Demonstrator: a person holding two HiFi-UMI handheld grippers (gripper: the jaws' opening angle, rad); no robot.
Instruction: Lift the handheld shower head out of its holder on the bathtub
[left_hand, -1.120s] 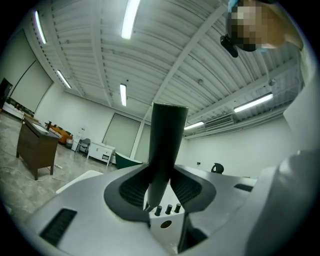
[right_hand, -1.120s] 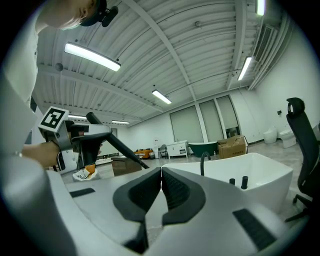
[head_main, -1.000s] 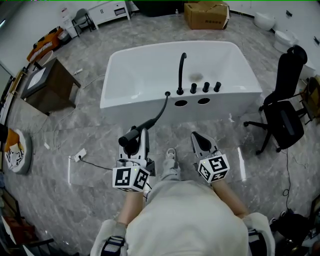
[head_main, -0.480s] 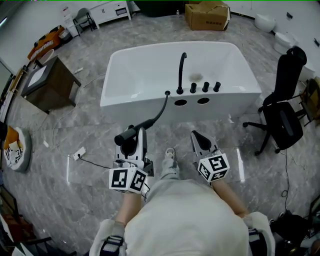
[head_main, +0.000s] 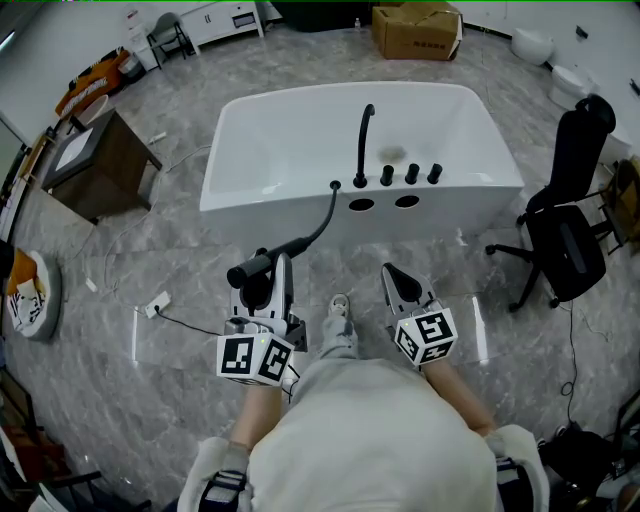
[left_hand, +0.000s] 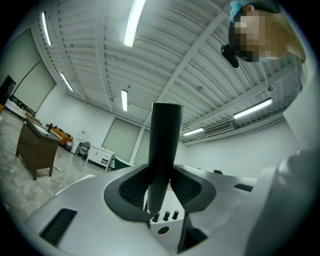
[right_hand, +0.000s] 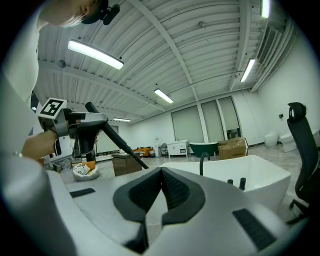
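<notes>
The black handheld shower head (head_main: 252, 268) is off the white bathtub (head_main: 250, 150) and sits crosswise in my left gripper (head_main: 272, 272), which is shut on its handle. Its black hose (head_main: 318, 228) curves back to the tub's near rim. In the left gripper view the black handle (left_hand: 163, 145) stands between the dark pads (left_hand: 131, 188) of the left gripper (left_hand: 161, 189). My right gripper (head_main: 393, 272) hovers over the floor right of it, shut and empty; the right gripper (right_hand: 161, 192) shows its jaws closed together, and the shower head (right_hand: 95, 120) appears at that view's left.
A black faucet (head_main: 362, 140), three black knobs (head_main: 411, 174) and two holes (head_main: 362, 206) sit on the tub's near rim. A black office chair (head_main: 568, 225) stands right, a wooden cabinet (head_main: 95, 170) left, a power strip (head_main: 158, 306) with cable on the floor.
My left gripper has drifted slightly to the left with the shower head still in it. The right gripper has stayed put.
</notes>
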